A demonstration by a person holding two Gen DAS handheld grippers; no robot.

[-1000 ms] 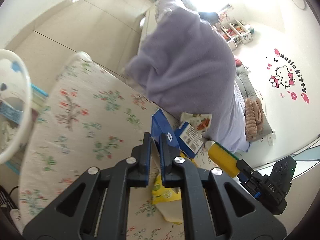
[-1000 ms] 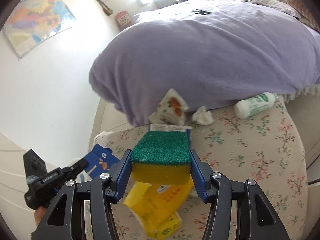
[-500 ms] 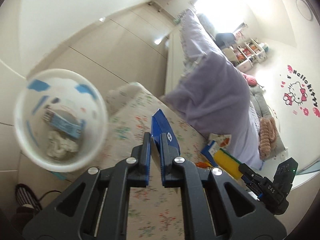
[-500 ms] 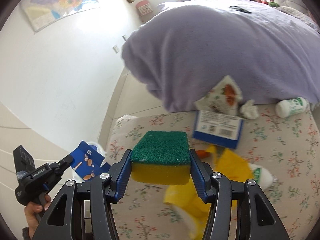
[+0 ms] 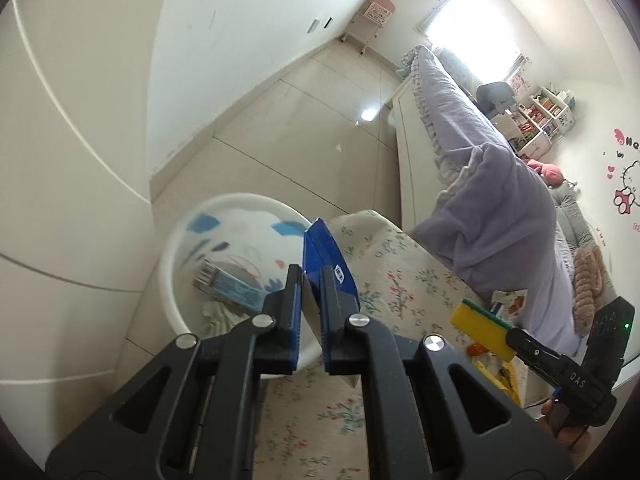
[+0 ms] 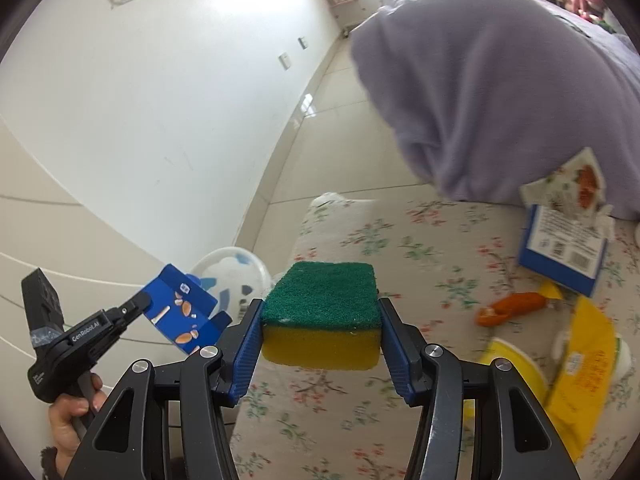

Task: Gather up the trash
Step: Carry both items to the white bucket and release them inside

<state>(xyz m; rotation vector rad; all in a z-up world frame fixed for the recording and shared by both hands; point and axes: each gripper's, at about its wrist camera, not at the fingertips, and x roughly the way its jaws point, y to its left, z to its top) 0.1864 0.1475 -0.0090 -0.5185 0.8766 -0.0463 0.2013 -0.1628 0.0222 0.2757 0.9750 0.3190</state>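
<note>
With the left gripper (image 5: 310, 312) clamped on a blue carton (image 5: 326, 258) beside the bin (image 5: 168, 264) and the right gripper (image 6: 320, 338) squeezing a sponge (image 6: 320, 308), an early release could drop either onto the floor.

My left gripper (image 5: 311, 312): black frame, blue pads, silver screws.
My right gripper (image 6: 320, 344): black arms with cut-outs, ribbed blue pads, silver screws.
Markings: white "GenRobot.AI" and "DAS" lettering on my handles.
Light: a green dot on my right unit.
</note>
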